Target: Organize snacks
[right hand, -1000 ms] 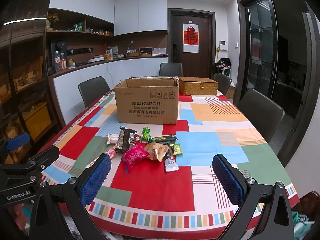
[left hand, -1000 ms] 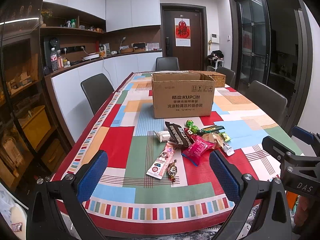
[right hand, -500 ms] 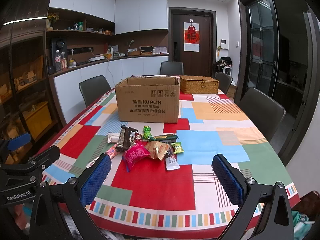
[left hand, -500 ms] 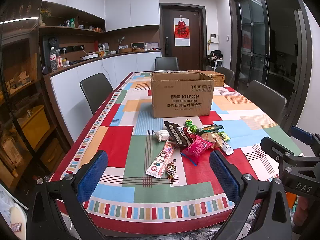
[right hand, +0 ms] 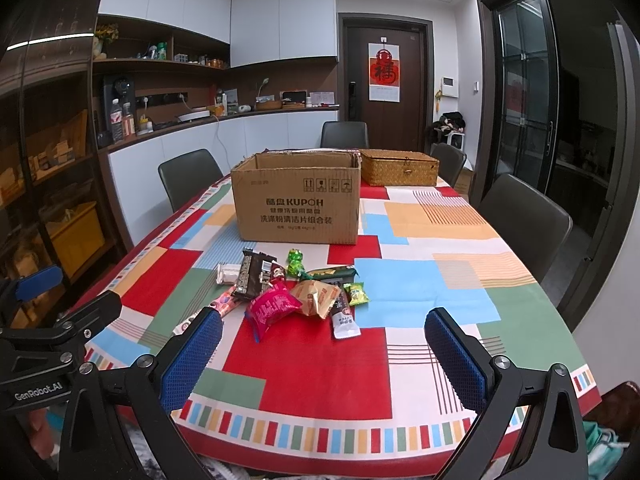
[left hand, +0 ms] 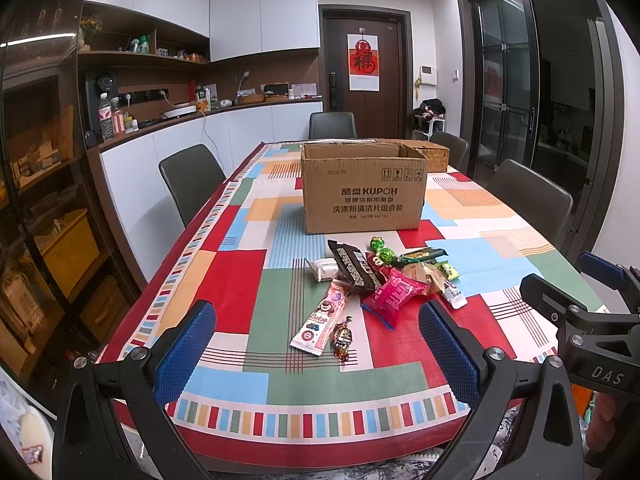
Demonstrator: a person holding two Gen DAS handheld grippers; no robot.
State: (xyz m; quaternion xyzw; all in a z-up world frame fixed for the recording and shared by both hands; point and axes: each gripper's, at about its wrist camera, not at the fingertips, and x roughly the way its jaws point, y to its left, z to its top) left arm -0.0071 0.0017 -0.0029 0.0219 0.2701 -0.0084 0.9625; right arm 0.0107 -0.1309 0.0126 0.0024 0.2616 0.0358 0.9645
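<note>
Both my left gripper (left hand: 316, 356) and right gripper (right hand: 322, 356) hover spread wide and empty; no pick started. The snacks (right hand: 296, 290) lie at 12 o'clock, just before the open cardboard box (right hand: 298, 204). Next move, I judge: close on one wrapper.

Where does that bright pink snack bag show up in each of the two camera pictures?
Left wrist view: the pink snack bag lies right of centre, at the pile's near edge.
Right wrist view: the same bag lies left of centre.
Shared landmark: the cardboard box stands behind the pile in both.
</note>
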